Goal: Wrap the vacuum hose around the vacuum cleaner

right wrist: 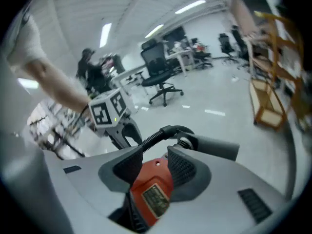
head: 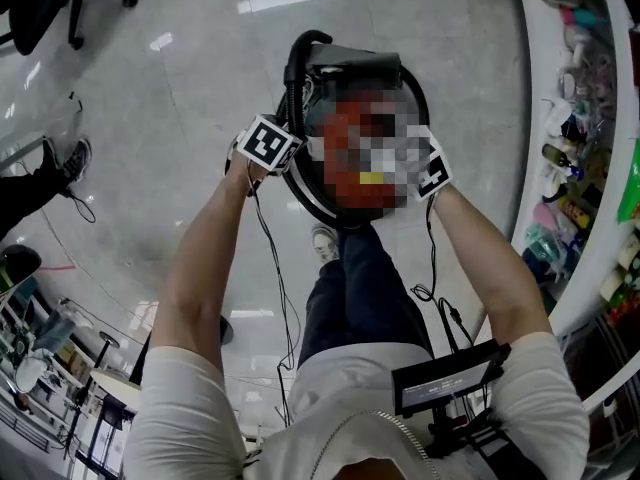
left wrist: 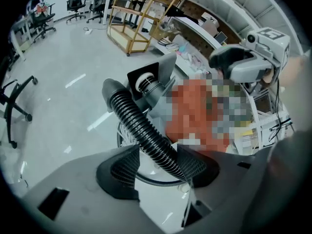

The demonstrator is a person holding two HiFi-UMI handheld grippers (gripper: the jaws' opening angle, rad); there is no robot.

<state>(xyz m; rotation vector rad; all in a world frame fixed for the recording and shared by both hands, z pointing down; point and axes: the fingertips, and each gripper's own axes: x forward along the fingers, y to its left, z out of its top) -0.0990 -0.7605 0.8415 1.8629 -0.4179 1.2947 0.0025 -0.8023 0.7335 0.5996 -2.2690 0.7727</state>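
Black ribbed vacuum hose [left wrist: 141, 126]: one loop rings the red canister vacuum cleaner [right wrist: 155, 191], which sits btwn both grippers over the grey floor [head: 200, 118]. Left gripper [left wrist: 158, 164] fingers clamped on hose, right gripper [right wrist: 152, 168] fingers clamped on red body. Prob mid-wrap. Next: left leads hose round w/ tension, right steadies body.

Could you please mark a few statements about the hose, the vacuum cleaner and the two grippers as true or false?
1. The left gripper clamps the black hose. True.
2. The right gripper is empty. False: its jaws close on the red vacuum cleaner.
3. The vacuum cleaner sits on a table. False: only the grey floor lies below it.
4. An office chair stands beyond the vacuum cleaner in the right gripper view. True.
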